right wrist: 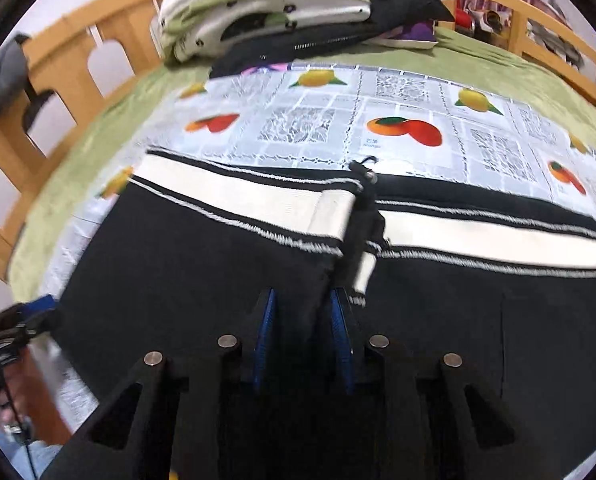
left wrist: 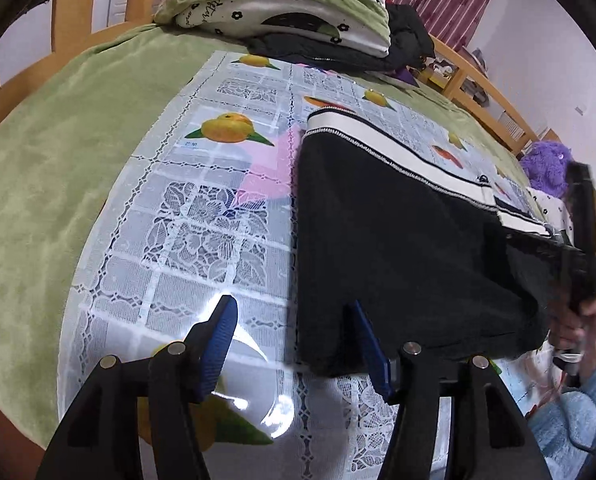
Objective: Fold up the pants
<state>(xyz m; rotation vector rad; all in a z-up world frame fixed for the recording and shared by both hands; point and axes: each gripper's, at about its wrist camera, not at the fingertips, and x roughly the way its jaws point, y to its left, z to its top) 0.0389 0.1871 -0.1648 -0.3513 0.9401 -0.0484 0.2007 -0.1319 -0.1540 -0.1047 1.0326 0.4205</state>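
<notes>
Black pants (right wrist: 202,264), white side stripe, spread flat on fruit-print cloth, partly folded.

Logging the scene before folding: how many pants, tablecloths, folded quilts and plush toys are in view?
black pants: 1
fruit-print tablecloth: 1
folded floral quilt: 1
purple plush toy: 1
Total: 4

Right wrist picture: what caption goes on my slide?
Right hand-held gripper pinching black pants on the fruit-print cloth.

Left tongs (left wrist: 294,344) spread wide; right tongs (right wrist: 303,332) nearly closed.
</notes>
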